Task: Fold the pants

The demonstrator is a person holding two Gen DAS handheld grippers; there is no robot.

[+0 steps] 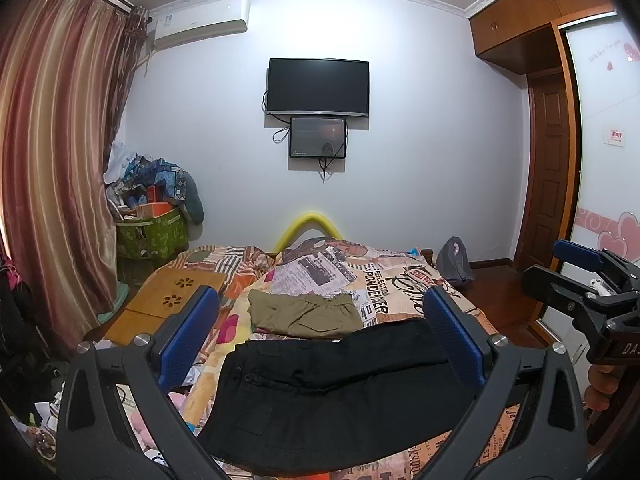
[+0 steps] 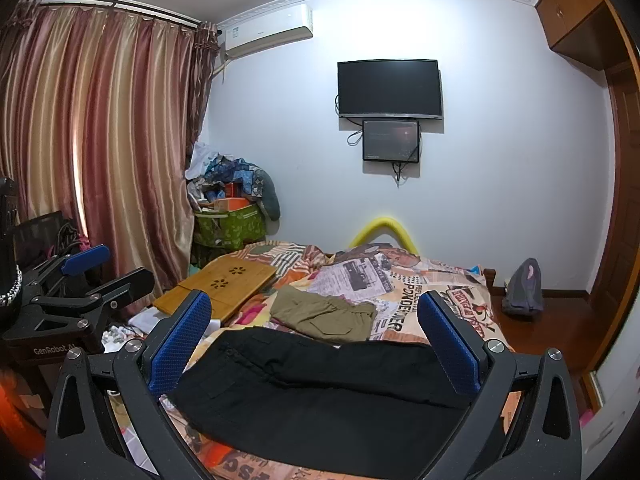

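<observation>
Black pants (image 1: 332,396) lie flat on the patterned bedspread (image 1: 400,292), nearest the person. Folded olive pants (image 1: 304,314) sit just beyond them. Left gripper (image 1: 320,336) and right gripper (image 2: 314,336) hover above the black pants, jaws spread wide, holding nothing.

Both grippers (image 1: 320,332) (image 2: 316,336) (jaws wide) level.

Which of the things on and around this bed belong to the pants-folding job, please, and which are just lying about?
For the job:
- black cargo pants, spread flat on the patterned bedspread
- folded olive-green pants, just beyond them
- left tongs and right tongs, both open, holding nothing

Lying about:
- bamboo lap desk
- green fabric storage bin
- grey bag on the floor
</observation>
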